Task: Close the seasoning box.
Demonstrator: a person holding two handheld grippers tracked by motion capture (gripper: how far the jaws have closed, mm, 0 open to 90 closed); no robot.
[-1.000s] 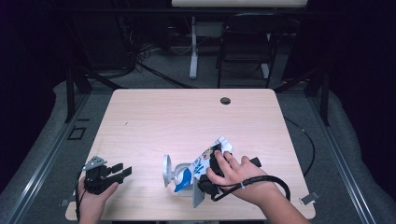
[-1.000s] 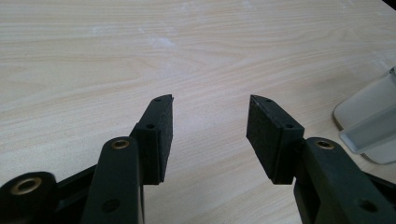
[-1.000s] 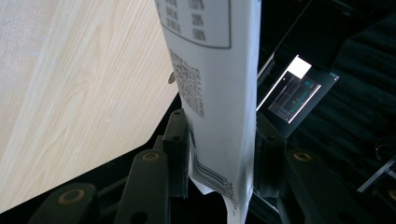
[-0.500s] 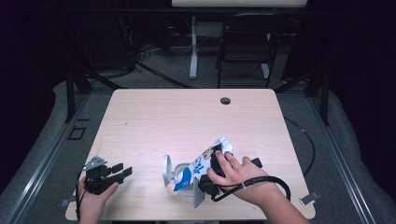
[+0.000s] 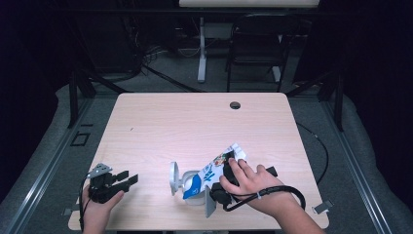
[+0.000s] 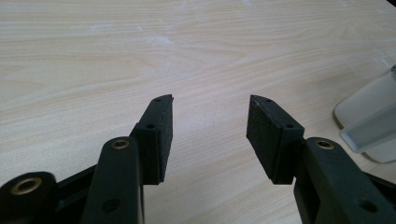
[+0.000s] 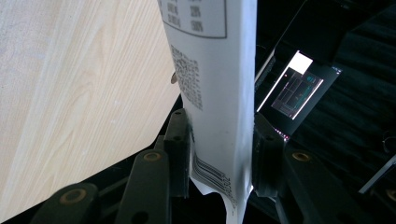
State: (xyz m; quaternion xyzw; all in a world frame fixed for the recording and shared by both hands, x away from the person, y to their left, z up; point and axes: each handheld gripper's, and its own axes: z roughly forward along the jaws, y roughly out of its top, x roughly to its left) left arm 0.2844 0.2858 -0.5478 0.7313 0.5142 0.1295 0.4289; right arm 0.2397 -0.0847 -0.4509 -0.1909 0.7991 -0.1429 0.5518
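A white and blue milk carton leans tilted toward the left, its lower end over a white cup with a raised round lid. My right gripper is shut on the carton, and a hand covers most of it. In the right gripper view both pads press the carton's printed white side, with the right gripper around its lower end. My left gripper rests near the table's front left corner, open and holding nothing. The left gripper looks along bare wood, with the white cup at the right edge.
The pale wood table has a round cable hole near its far edge. A black cable loops from the right gripper at the front right. A dark chair and a white post stand behind the table.
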